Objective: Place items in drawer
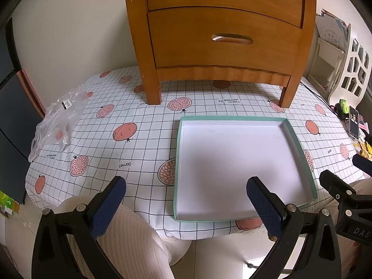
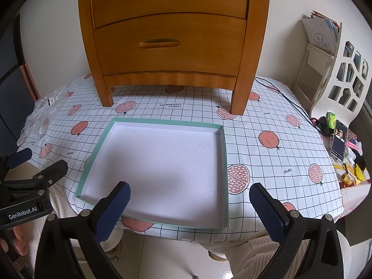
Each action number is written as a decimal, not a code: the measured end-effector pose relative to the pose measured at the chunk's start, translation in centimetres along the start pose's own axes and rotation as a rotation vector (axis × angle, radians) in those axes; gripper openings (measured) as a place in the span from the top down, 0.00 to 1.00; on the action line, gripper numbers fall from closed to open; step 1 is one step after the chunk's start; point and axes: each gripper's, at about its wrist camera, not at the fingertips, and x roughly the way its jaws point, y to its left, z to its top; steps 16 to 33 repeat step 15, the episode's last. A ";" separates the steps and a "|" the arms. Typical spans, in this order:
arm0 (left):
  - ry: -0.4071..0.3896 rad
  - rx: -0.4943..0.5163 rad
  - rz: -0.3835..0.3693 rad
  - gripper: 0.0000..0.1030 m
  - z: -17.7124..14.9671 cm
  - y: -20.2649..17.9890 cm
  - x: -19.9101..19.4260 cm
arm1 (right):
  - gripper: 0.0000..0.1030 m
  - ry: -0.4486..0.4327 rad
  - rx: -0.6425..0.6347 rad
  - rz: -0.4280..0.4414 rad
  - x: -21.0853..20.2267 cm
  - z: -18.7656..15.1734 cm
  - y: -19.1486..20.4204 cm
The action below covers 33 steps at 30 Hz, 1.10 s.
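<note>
Left gripper: fingers spread wide and holding nothing, hovering over the near edge of the tray, above the person's lap.
Right gripper: fingers also spread and empty, over the same near edge, just to the right of the left one.
Tray: shallow, white inside with a green rim, lying flat on the desk directly in front of the cabinet; nothing lies in it.
Cabinet: wooden, standing on the desk behind the tray, both drawers pushed fully in.
Lower drawer handle: a recessed wooden slot, well beyond the tray and nearest to reach.
Items: none visible in the tray; only a crumpled clear bag lies left of the tray at the desk edge.
Risk, overhang: the tray's near edge seems to project past the desk edge, so a downward nudge from either gripper could tip it off.
Risk, handle: the slot is shallow, so a finger could slip out during the pull.
Risk, cabinet: it stands loose on a cloth, so a hard tug may drag or rock it toward the tray.
</note>
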 end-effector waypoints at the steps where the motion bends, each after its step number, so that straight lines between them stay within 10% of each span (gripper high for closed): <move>1: 0.000 0.000 0.001 0.00 0.0 0.0 0.0 | 0.00 0.000 0.000 -0.001 0.0 0.0 0.0; 33: -0.010 -0.004 -0.003 0.00 0.0 0.1 -0.1 | 0.00 0.000 0.001 0.000 0.0 0.0 0.0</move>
